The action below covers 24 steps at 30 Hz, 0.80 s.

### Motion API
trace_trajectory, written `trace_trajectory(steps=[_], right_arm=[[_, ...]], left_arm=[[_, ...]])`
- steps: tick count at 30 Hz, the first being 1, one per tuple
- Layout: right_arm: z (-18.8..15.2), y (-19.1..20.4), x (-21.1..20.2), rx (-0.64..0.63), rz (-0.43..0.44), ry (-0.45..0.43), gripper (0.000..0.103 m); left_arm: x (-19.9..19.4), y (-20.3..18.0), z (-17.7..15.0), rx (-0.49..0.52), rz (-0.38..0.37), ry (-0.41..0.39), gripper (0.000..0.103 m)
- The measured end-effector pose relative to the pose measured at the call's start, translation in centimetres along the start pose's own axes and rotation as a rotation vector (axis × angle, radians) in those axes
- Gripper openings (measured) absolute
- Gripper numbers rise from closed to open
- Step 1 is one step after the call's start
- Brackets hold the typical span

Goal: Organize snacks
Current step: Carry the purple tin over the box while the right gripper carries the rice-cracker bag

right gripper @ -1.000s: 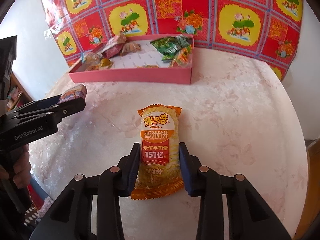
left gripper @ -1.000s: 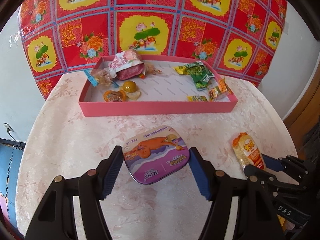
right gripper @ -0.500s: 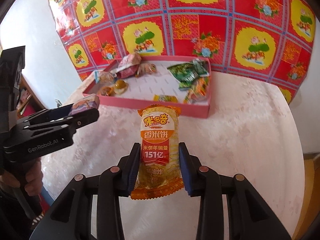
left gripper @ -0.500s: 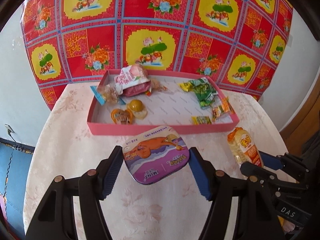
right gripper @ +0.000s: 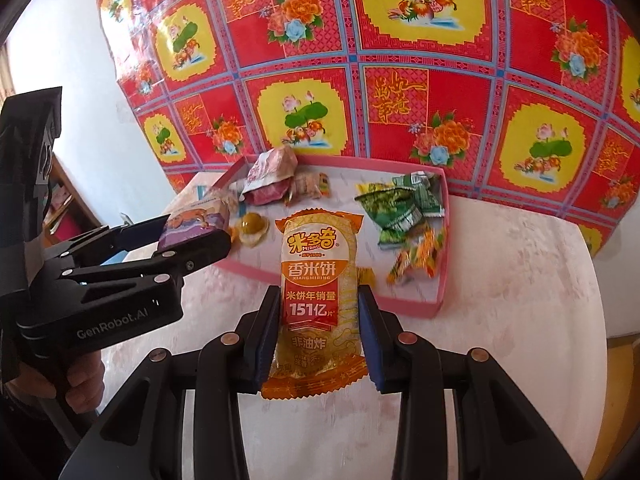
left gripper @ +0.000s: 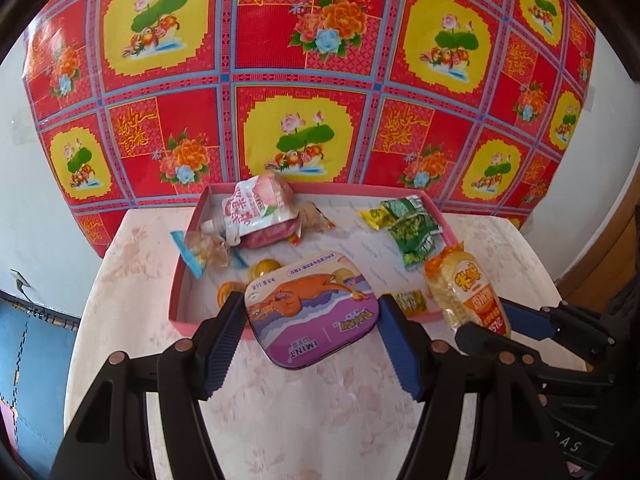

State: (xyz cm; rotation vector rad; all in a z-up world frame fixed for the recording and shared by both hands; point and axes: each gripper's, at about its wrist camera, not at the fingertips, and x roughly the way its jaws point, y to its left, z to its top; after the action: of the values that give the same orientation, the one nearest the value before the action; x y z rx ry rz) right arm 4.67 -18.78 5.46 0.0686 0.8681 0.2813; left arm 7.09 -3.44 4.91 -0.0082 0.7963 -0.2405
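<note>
Here both hands carry a load, and the tray (left gripper: pixel 208 320) lies straight ahead of each, beyond and below the fingertips. The left hand-held gripper (left gripper: pixel 310 316) pinches a purple tin (left gripper: pixel 312 312) by its 2 side edges, the tin flat and tilted toward the camera, its far end already over the tray's near wall. The right hand-held gripper (right gripper: pixel 318 334) pinches a rice-cracker pack (right gripper: pixel 318 280) across its lower half; the pack's long axis runs along the fingers, pointing away into the tray, and its top end overlaps the near wall in the right wrist view.

Seen from that view, the left hand-held gripper sits to the left and reaches about as far forward, so neither hand is clearly nearer the tray.

Inside the tray, pink pouches and small sweets (left gripper: pixel 260 268) crowd the left end, green packets (left gripper: pixel 412 232) the right, and the middle floor is bare. My reading is that both loads want that middle strip, side by side: tin to the left, pack to the right. The pack, lying lengthwise, needs the deeper reach to clear the wall before release. The surface (left gripper: pixel 300 420) under both hands is bare.
</note>
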Motion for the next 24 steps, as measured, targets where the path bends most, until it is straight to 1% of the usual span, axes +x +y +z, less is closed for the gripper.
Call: trace_trajectory(steps=[11, 24], right_arm=[[1.5, -1.4, 3.3, 0.038, 0.004, 0.012, 0.038], [2.9, -2.3, 6.2, 0.035, 0.011, 0.011, 0.038]], left_arm=[[3.8, 0.5, 1.3, -0.015, 0.009, 0.042, 0.07], [7.2, 1.6, 1.6, -0.032, 0.018, 0.067, 0.07]])
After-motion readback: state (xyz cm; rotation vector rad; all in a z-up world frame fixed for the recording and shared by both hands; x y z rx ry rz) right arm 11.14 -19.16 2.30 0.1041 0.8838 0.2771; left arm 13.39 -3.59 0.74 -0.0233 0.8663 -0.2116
